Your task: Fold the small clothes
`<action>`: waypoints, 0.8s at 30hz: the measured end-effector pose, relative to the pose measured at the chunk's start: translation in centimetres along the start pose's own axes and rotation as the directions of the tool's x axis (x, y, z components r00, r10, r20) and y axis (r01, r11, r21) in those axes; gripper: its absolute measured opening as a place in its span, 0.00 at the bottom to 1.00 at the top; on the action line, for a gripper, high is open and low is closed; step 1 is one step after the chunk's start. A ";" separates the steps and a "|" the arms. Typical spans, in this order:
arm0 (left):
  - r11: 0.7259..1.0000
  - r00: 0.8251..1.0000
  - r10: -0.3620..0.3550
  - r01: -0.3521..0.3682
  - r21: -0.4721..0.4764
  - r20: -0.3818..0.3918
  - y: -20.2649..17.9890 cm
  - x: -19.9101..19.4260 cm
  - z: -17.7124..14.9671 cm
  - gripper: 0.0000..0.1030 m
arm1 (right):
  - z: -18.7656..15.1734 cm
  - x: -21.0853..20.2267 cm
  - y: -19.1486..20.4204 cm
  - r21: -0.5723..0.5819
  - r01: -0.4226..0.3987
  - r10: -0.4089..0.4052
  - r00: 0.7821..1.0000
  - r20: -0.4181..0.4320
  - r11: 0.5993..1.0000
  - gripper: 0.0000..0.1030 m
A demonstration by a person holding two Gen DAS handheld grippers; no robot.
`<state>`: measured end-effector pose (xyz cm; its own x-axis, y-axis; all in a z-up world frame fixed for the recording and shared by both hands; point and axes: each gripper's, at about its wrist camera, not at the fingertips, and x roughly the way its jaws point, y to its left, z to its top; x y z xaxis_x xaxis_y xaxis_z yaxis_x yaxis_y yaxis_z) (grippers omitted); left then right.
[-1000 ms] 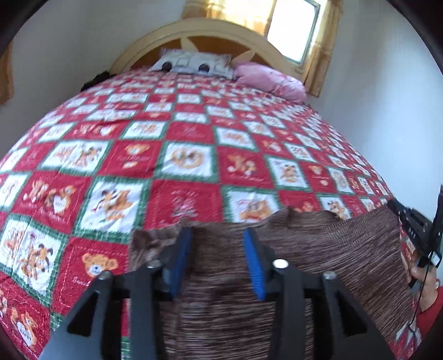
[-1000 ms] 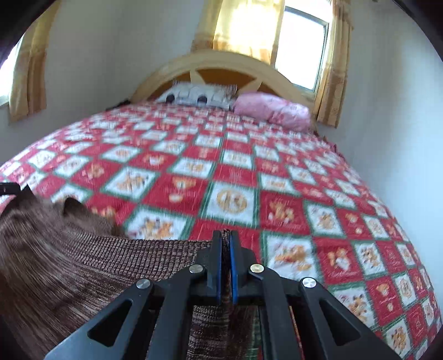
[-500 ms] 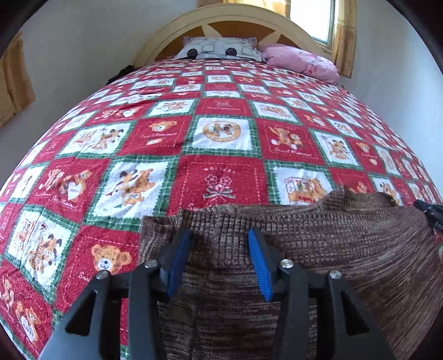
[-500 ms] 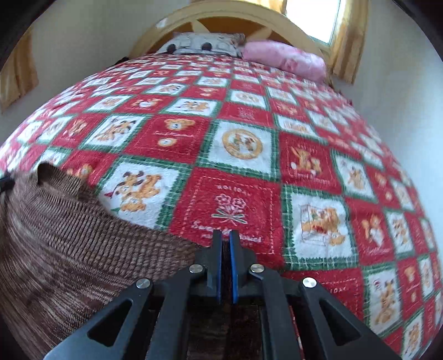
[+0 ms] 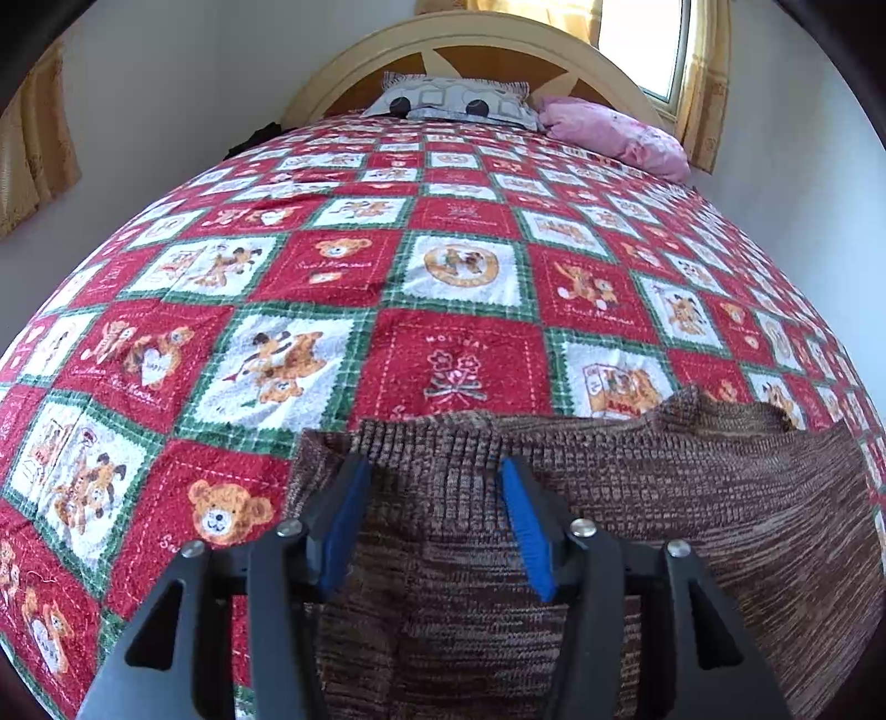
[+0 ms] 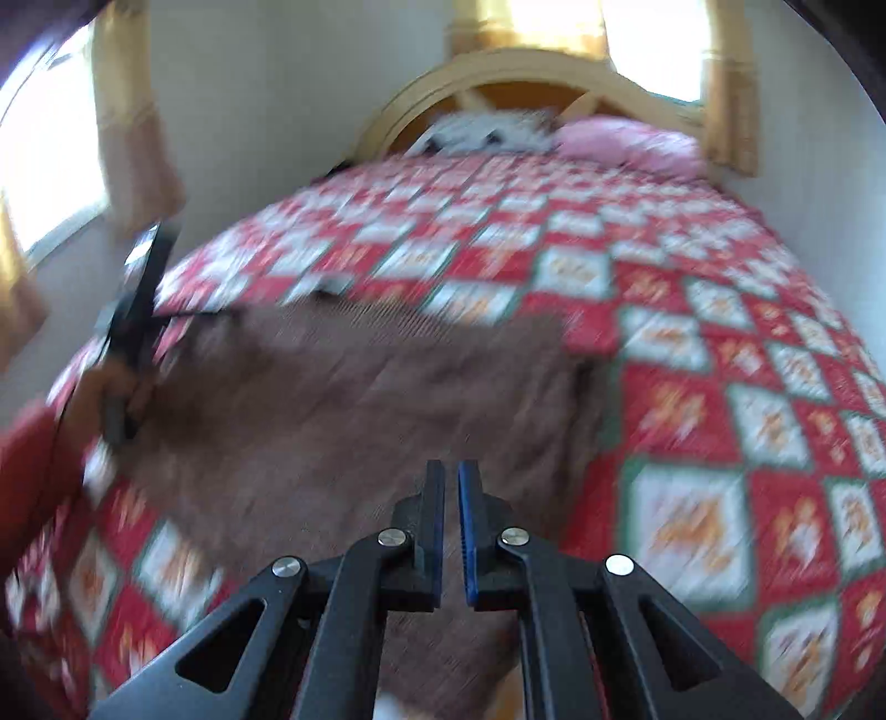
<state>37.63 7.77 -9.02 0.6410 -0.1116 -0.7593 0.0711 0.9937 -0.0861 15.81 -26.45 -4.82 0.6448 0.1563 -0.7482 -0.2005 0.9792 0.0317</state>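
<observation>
A brown knitted garment (image 5: 637, 498) lies spread flat on the red patchwork bedspread (image 5: 443, 277). My left gripper (image 5: 432, 471) hovers over the garment's left part near its far edge. Its jaws are opening, and the knit lies below the blue pads (image 5: 346, 520) without being pinched. The right wrist view is blurred by motion. There my right gripper (image 6: 451, 471) is shut with nothing visible between its pads, above the near edge of the garment (image 6: 343, 387). The left gripper (image 6: 138, 310), held by a hand with a red sleeve (image 6: 33, 459), shows at the left of that view.
The bed fills both views. A grey patterned pillow (image 5: 454, 102) and a pink pillow (image 5: 614, 135) lie against the curved wooden headboard (image 5: 482, 44). White walls stand close on both sides, with curtained windows (image 5: 637, 44) behind.
My left gripper's jaws have spread wider and it has dipped toward the garment. My right gripper has swung quickly away from the garment's corner, so its view now takes in the whole garment.
</observation>
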 end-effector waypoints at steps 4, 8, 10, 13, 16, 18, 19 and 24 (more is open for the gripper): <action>0.997 0.999 0.049 -0.048 0.065 -0.010 -0.8 -3.8 -1.5 0.53 | -3.7 -0.1 0.7 -0.003 0.040 -0.040 0.999 0.034 0.999 0.05; 0.992 1.000 0.013 -0.014 0.126 0.009 -2.8 -7.8 -5.5 0.67 | -4.3 0.0 0.8 0.019 0.052 -0.053 0.997 0.052 0.998 0.05; 0.991 1.000 -0.028 0.026 0.129 0.013 -3.7 -9.1 -8.0 0.74 | -4.4 -0.1 0.8 0.016 0.056 -0.057 0.997 0.058 0.998 0.05; 0.993 1.000 0.023 -0.024 0.114 0.008 -4.2 -9.0 -11.0 0.86 | -4.2 -0.2 0.7 0.020 0.055 -0.056 0.997 0.060 0.998 0.05; 0.993 0.998 0.066 -0.066 0.093 0.005 -4.0 -8.9 -10.9 0.89 | -4.0 -0.3 1.3 -0.008 0.097 -0.097 0.993 0.062 0.995 0.05; 0.994 0.997 0.075 -0.073 0.077 -0.017 -3.7 -8.4 -10.7 0.94 | -3.9 -0.2 2.3 -0.051 0.164 -0.161 0.985 0.062 0.985 0.06; 0.995 0.997 0.068 -0.066 0.074 -0.021 -3.6 -8.3 -10.7 0.95 | -3.9 -0.3 2.7 -0.059 0.189 -0.186 0.981 0.062 0.980 0.06; 0.992 0.996 0.088 -0.086 0.098 -0.023 -4.0 -8.0 -10.3 1.00 | -2.5 -2.7 5.0 0.092 0.075 -0.086 0.989 0.123 0.993 0.06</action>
<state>24.39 4.65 -9.27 0.6268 -0.0235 -0.7788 0.0905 0.9950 0.0428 11.23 -22.35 -4.27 0.7453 0.0866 -0.6611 -0.0831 0.9959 0.0367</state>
